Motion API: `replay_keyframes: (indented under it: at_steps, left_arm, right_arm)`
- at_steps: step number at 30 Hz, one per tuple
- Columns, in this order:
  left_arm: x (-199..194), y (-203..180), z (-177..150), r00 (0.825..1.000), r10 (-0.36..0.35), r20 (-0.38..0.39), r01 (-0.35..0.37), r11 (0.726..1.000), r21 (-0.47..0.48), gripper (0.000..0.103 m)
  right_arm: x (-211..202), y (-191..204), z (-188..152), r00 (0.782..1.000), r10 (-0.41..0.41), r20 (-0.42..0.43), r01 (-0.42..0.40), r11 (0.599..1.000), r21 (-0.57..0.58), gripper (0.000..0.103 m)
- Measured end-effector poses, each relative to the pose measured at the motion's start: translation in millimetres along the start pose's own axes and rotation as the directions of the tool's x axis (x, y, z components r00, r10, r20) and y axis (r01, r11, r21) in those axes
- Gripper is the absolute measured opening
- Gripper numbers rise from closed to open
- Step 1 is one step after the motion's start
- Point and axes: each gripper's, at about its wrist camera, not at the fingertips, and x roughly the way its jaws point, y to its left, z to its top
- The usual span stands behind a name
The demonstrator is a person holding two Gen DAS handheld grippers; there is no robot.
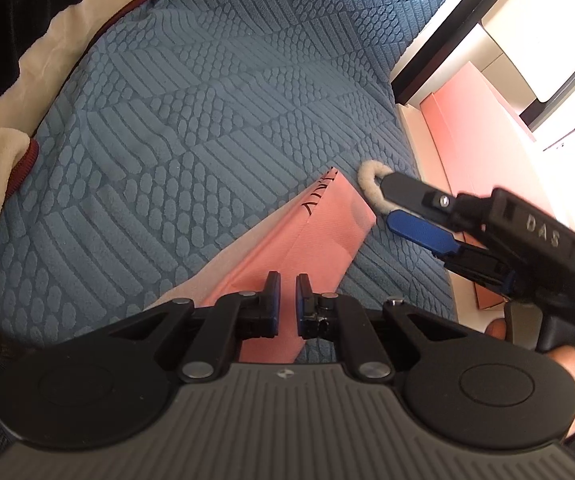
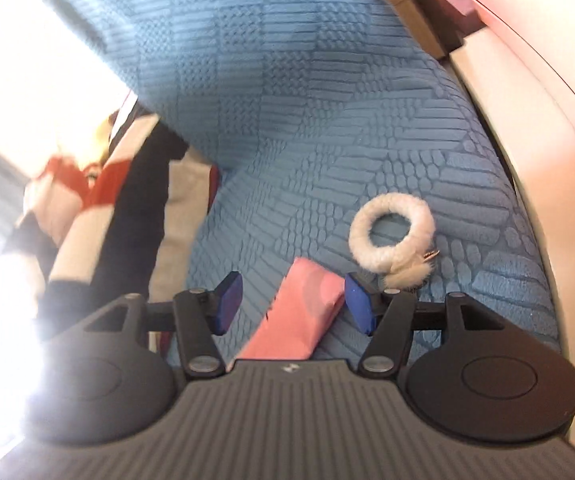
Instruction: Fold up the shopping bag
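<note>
We took the pink shopping bag (image 1: 319,236) as our landmark: it lay flattened into a narrow strip on the blue textured bedspread (image 1: 175,120), so we judged the folding well along, with a further fold or a last pressing still to come. Our left gripper (image 1: 286,304) hung over the bag's near end, jaws a narrow gap apart with the pink strip showing between them; whether they pinched it we could not tell. Our right gripper (image 2: 293,304) stood wide open, its pads either side of the bag's far end, gripping nothing. Just beyond that end lay a fluffy white ring (image 2: 391,232). Next, we reckoned, the right jaws had to close on the far end and carry it over toward the near end, clear of the ring.
</note>
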Motion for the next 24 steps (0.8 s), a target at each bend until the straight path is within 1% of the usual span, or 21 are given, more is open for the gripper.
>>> replay_keyframes:
  at_steps: [3,6,8,10,11,13,15,17,19,22,23,24]
  left_arm:
    - [0.4,0.2,0.8,1.0,-0.002,-0.005,0.002,1.0,0.002,0.011]
    - [0.9,1.1,1.9,1.0,-0.009,-0.009,0.009,1.0,-0.004,0.011]
    - [0.8,1.5,2.5,1.0,-0.012,-0.009,0.012,1.0,-0.009,0.011]
    - [0.9,2.3,2.6,1.0,-0.017,-0.01,0.017,1.0,-0.017,0.011]
    - [0.7,2.8,2.5,1.0,-0.019,-0.011,0.019,1.0,-0.02,0.011]
    - [0.8,3.2,3.2,1.0,-0.022,-0.014,0.021,1.0,-0.022,0.011]
    - [0.8,4.4,4.3,1.0,-0.025,-0.017,0.024,0.999,-0.024,0.011]
    - [0.8,6.1,4.4,0.999,-0.03,-0.018,0.03,0.999,-0.034,0.011]
    - [-0.1,6.9,3.9,1.0,-0.027,-0.015,0.027,0.999,-0.038,0.011]
    - [-2.6,9.6,3.6,1.0,-0.026,-0.011,0.026,0.998,-0.058,0.011]
    - [-2.7,10.7,3.6,1.0,-0.028,-0.012,0.027,0.997,-0.066,0.011]
    - [-2.9,11.8,3.8,1.0,-0.029,-0.013,0.028,0.997,-0.07,0.011]
  right_arm:
    - [7.7,0.0,7.0,1.0,0.019,0.002,-0.019,1.0,0.015,0.06]
    - [19.1,-5.8,9.4,0.999,-0.03,-0.024,0.031,0.999,0.034,0.06]
    - [24.4,-10.2,10.6,0.999,0.001,-0.039,0.002,0.998,0.063,0.06]
    - [26.8,-10.7,12.5,0.999,0.008,-0.042,-0.006,0.998,0.056,0.06]
    - [27.9,-11.3,13.0,0.999,0.014,-0.046,-0.011,0.998,0.054,0.057]
    - [29.0,-12.5,13.6,0.998,0.017,-0.061,-0.015,0.999,0.042,0.057]
    - [29.1,-15.8,15.2,0.996,0.036,-0.079,-0.031,0.998,0.058,0.059]
    - [28.6,-24.9,17.8,0.993,0.081,-0.084,-0.071,0.99,0.125,0.06]
    - [24.2,-30.3,17.5,0.985,0.169,-0.042,-0.159,0.972,0.173,0.06]
    - [19.9,-26.2,19.4,0.956,0.294,-0.006,-0.289,0.941,0.177,0.06]
    - [20.1,-24.6,20.2,0.946,0.323,-0.007,-0.316,0.931,0.18,0.06]
    - [21.2,-23.4,20.5,0.942,0.336,-0.011,-0.328,0.927,0.183,0.06]
